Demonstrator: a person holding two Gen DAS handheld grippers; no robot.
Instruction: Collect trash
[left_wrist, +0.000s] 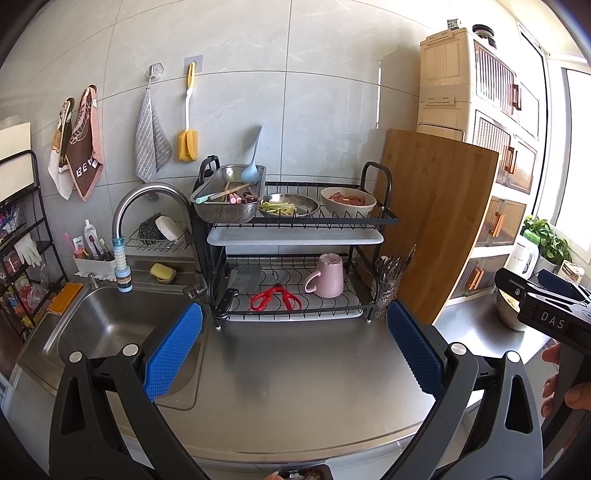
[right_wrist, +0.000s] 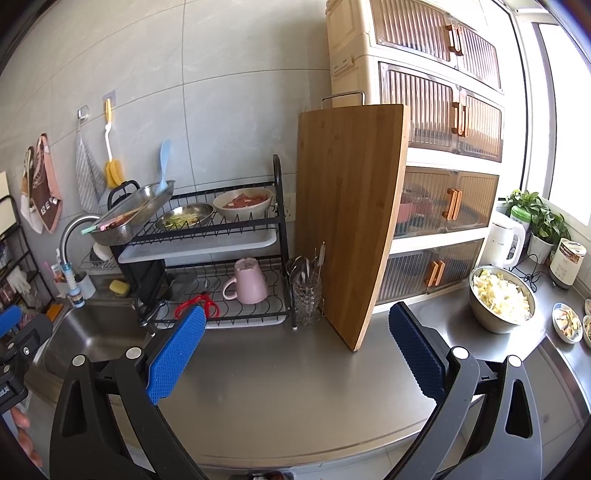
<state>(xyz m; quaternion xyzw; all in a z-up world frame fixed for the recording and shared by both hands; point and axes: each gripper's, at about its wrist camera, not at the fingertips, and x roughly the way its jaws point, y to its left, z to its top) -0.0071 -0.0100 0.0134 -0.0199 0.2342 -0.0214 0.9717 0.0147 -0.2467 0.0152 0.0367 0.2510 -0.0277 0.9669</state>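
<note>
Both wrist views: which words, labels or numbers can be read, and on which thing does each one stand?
"BEY", cut off by a fold: brown hanging towel.
"DAS": black body of the right gripper, seen in the left wrist view.
Too small or blurred to read: white electric kettle, white round canister with a picture label, tubes in the white holder by the sink, packets on the black wire shelf.

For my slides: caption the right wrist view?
Open right gripper over steel counter, facing dish rack and cutting board.
</note>
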